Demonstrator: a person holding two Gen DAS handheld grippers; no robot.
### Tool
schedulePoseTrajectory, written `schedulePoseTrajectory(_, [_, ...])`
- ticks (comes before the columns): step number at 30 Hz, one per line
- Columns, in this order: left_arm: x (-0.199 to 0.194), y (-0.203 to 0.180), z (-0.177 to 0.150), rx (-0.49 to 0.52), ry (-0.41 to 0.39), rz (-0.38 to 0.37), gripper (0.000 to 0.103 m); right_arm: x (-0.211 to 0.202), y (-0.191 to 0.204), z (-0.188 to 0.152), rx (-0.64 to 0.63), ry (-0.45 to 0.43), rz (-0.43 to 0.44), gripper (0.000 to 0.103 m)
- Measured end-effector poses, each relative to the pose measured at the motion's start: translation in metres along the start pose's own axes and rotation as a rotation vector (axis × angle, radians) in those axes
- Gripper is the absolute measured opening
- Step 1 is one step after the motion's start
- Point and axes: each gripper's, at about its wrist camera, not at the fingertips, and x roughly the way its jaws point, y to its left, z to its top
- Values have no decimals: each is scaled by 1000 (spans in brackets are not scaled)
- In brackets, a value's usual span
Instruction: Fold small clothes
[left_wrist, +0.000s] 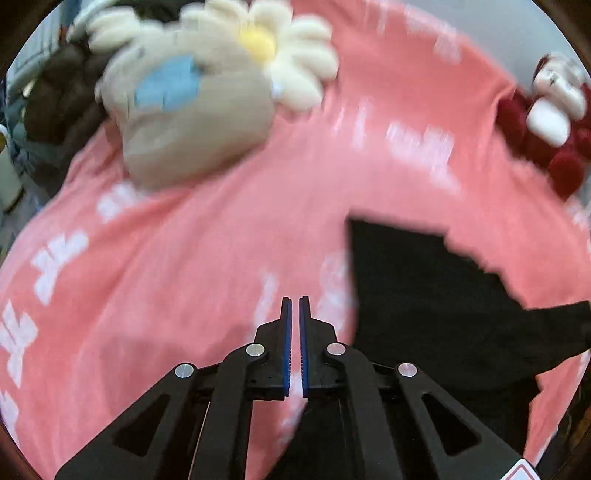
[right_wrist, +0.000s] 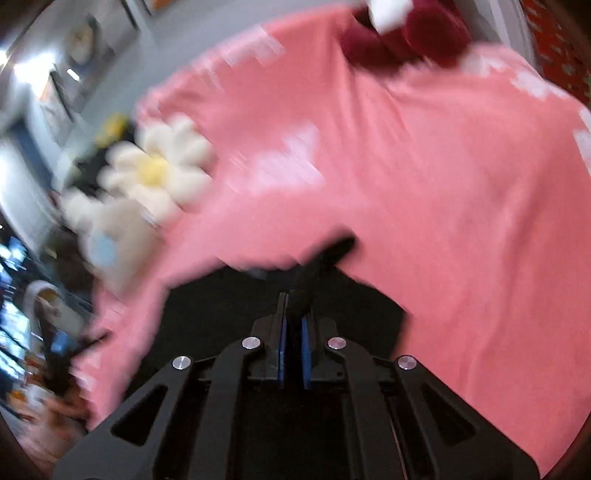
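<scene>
Pink bedding with white block shapes fills nearly all of both views; it is the surface you work on. Both pictures are smeared by motion, so fine detail is lost.

Along its far edge sit soft toys: a beige plush with a blue patch, a white daisy cushion with a yellow centre, and a dark red and white plush off to the right.

A black garment lies on the pink cover, close to you. Seen from your left gripper, it spreads to the right and forward, beside the fingers but not between them. That gripper's blue-lined fingers stand nearly together with a thin gap, holding nothing.

Your right gripper is the one engaged: a bunched ridge of the black cloth runs straight out from between its fingers, pinched there, with the rest of the garment spread under and around it.

Judging from this, your left gripper must travel rightward to reach a free edge.
</scene>
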Motion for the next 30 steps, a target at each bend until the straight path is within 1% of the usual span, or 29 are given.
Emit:
schedulePoseTrajectory(1, [6,3,-4,-6,34,-7,5,27,-20,-20,50,103,-66,5])
schedulePoseTrajectory(2, [10,4,-9,-20,64,-18,15,35,-28,-31,71,130,-93,11])
schedulePoseTrajectory(3, [10,6,-14,-46,86,-51,22,35,-34,-42,90,127,-99,15])
schedulePoseTrajectory(4, [8,7,-17,-56,89,-64,40,29,-36,-48,105,99,-103,23])
schedulePoseTrajectory(5, [4,7,-21,-59,87,-72,49,21,-35,-50,112,70,-109,27])
schedulePoseTrajectory(6, [0,3,-21,-47,74,-89,51,15,-34,-50,114,57,-105,27])
schedulePoseTrajectory(7, [-1,-2,-20,-27,68,-93,60,9,-31,-48,109,39,-97,27])
schedulePoseTrajectory(8, [-3,-12,-19,9,57,-77,71,7,-28,-47,105,36,-95,27])
schedulePoseTrajectory(9, [-3,-21,-18,32,47,-63,74,7,-28,-43,103,41,-91,29])
schedulePoseTrajectory(10, [0,-29,-17,61,43,-61,74,9,-31,-43,102,51,-88,37])
schedulePoseTrajectory(12, [13,-46,-18,128,62,-49,74,14,-35,-42,118,70,-83,47])
schedulePoseTrajectory(13, [20,-51,-17,147,73,-46,73,14,-41,-43,125,72,-81,47])
schedulePoseTrajectory(14, [27,-54,-18,162,82,-55,60,17,-43,-42,132,72,-74,44])
schedulePoseTrajectory(15, [33,-55,-19,174,90,-77,47,18,-46,-42,136,75,-59,38])
schedulePoseTrajectory(16, [39,-55,-18,185,102,-93,14,22,-46,-40,145,80,-42,19])
schedulePoseTrajectory(17, [43,-52,-17,176,109,-124,7,26,-45,-39,148,91,-31,6])
schedulePoseTrajectory(18, [42,-45,-13,145,96,-149,6,24,-43,-36,145,86,-24,6])
schedulePoseTrajectory(19, [39,-41,-9,133,81,-154,5,18,-40,-32,137,64,-12,6])
schedulePoseTrajectory(20, [35,-38,-6,135,61,-152,3,7,-32,-27,122,18,17,6])
schedulePoseTrajectory(21, [29,-36,-3,154,34,-133,3,-6,-26,-24,107,-29,39,6])
schedulePoseTrajectory(22, [26,-34,-2,172,9,-85,0,-15,-22,-22,95,-63,35,6])
schedulePoseTrajectory(23, [24,-30,-1,187,-11,-40,0,-18,-22,-23,80,-73,-3,7])
schedulePoseTrajectory(24, [26,-23,-1,184,-11,-10,0,-11,-24,-27,47,-42,-61,9])
schedulePoseTrajectory(25, [30,-14,-2,157,23,-10,0,9,-29,-36,-8,42,-174,12])
schedulePoseTrajectory(26, [37,-6,-4,124,82,-33,0,18,-35,-42,-9,86,-244,13])
schedulePoseTrajectory(27, [37,-2,-6,102,102,-46,0,20,-42,-47,23,104,-265,13])
schedulePoseTrajectory(28, [33,1,-8,84,100,-59,3,14,-47,-50,64,85,-236,13])
schedulePoseTrajectory(29, [27,0,-10,81,92,-80,17,1,-47,-50,94,34,-216,13])
schedulePoseTrajectory(30, [22,-1,-12,85,89,-88,27,-10,-42,-47,95,-4,-202,14])
